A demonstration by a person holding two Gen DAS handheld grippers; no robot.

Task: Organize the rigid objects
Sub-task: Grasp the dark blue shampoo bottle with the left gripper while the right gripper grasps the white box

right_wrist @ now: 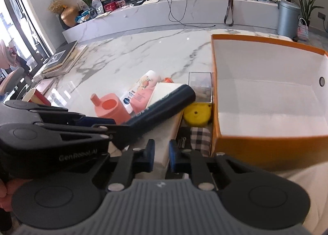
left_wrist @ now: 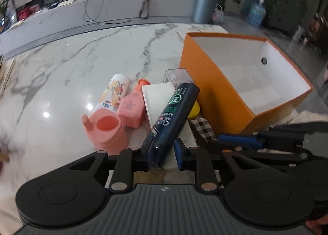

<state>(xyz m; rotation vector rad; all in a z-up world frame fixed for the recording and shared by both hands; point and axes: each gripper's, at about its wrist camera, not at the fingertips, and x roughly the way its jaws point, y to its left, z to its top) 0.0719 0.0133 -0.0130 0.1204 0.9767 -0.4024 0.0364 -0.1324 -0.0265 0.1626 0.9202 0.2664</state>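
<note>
Toiletries and small boxes lie in a heap on the marble table [left_wrist: 71,67], just beside the orange box [left_wrist: 215,95], which stands open and looks empty. We think the heap sits so close so that each thing has only a short way into the box.

Our left gripper [left_wrist: 163,153] is clenched on the crimped end of the dark tube [left_wrist: 174,116], which leans across the white box [left_wrist: 155,99]; we hold it at the end because the thick cap end rests on the pile. Our right gripper [right_wrist: 162,154] is closed on the near edge of the same white box, so both hands grasp different things at once.

The pink cup [left_wrist: 108,130], the pink bottle [left_wrist: 131,108], the white bottle [left_wrist: 114,91], the clear case [left_wrist: 177,75] and the yellow thing [right_wrist: 196,114] are still untouched on the table.
</note>
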